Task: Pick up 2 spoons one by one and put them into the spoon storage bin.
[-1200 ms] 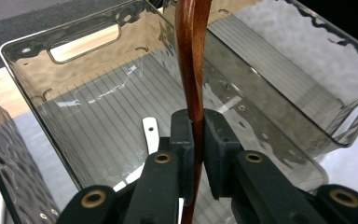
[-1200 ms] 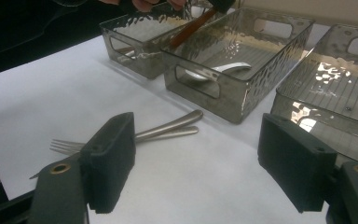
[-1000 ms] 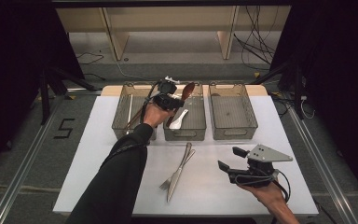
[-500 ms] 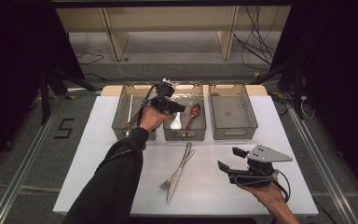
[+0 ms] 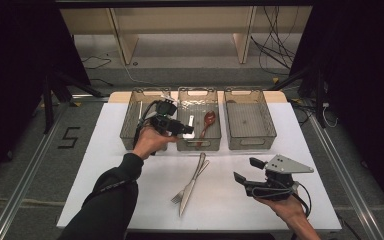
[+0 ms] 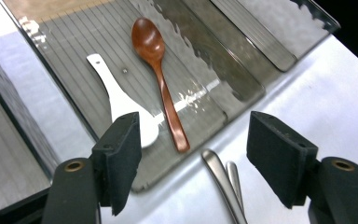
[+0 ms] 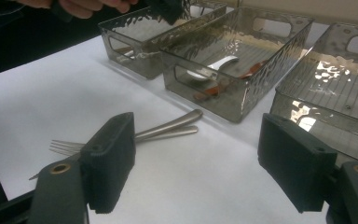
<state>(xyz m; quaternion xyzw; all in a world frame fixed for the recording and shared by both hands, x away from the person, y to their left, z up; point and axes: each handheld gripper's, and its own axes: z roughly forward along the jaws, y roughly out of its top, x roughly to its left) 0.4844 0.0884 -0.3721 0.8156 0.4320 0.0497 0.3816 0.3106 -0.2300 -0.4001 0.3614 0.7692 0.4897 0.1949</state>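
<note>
A: State the bins, left to right

B: Left bin [image 5: 130, 125], centre-left of the high view: contents unclear. Middle bin [image 5: 199, 144]: white spoon [image 6: 121, 105] and wooden spoon [image 6: 161, 77] side by side. Right bin [image 5: 250, 120]: nothing seen inside

A: Wooden spoon axis?

B: In the high view it runs upper right to lower left, bowl toward the far wall

A: Grippers?

B: Left gripper [image 5: 182, 129], over the middle bin's left rim: jaws have just been opening, nothing between them. Right gripper [image 5: 243, 171], lower right: jaws apart, nothing gripped. Fork [image 5: 186, 189] and knife [image 5: 194, 180] lie between

Fork [image 7: 70, 145] half behind jaws
</note>
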